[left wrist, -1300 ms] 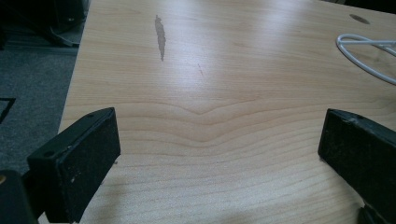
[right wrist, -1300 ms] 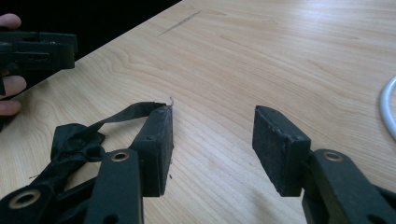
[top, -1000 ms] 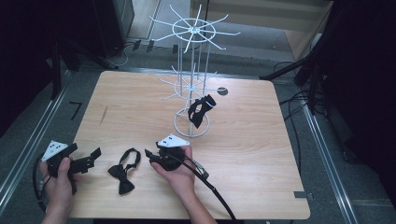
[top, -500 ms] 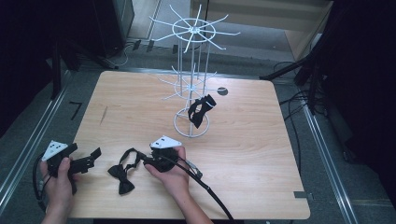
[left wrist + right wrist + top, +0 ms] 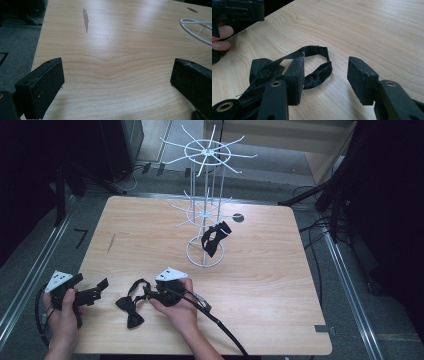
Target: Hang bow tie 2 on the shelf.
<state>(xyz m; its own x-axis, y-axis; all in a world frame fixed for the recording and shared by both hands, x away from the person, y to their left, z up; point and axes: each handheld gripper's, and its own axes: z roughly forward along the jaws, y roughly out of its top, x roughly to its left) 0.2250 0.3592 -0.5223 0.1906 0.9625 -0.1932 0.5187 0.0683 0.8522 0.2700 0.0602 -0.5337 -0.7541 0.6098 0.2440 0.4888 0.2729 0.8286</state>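
Moved since a second ago: my right gripper (image 5: 150, 292) has slid leftward along the near part of the tabletop (image 5: 260, 270), from just below the rack toward the loose bow tie (image 5: 131, 307), and now sits against its strap.
Unchanged: my left gripper (image 5: 97, 289) rests in the same near-left spot; the second bow tie (image 5: 215, 238) hangs on the white wire rack (image 5: 205, 210) as before.
What that means: I judge I am closing in for the pickup of the loose tie, presumably to hang it on the rack beside the other one; the grasp itself is not yet made.
Where the tie is: flat on the tabletop between my two grippers, bow toward the near edge, strap loop (image 5: 317, 62) curling up toward the right gripper.
Right fingers: spread wide. In the right gripper view one finger (image 5: 295, 80) lies over the strap, inside the loop, while the other (image 5: 362, 78) stands on bare wood clear of the fabric.
Left fingers: wide apart, nothing between them but wood grain in the left gripper view.
Right hand pose: forearm comes in from the near edge, hand low on the tabletop, gripper pointing left, cable (image 5: 215, 320) trailing back to the near edge.
Left hand pose: low at the tabletop's near-left corner, gripper pointing right toward the tie.
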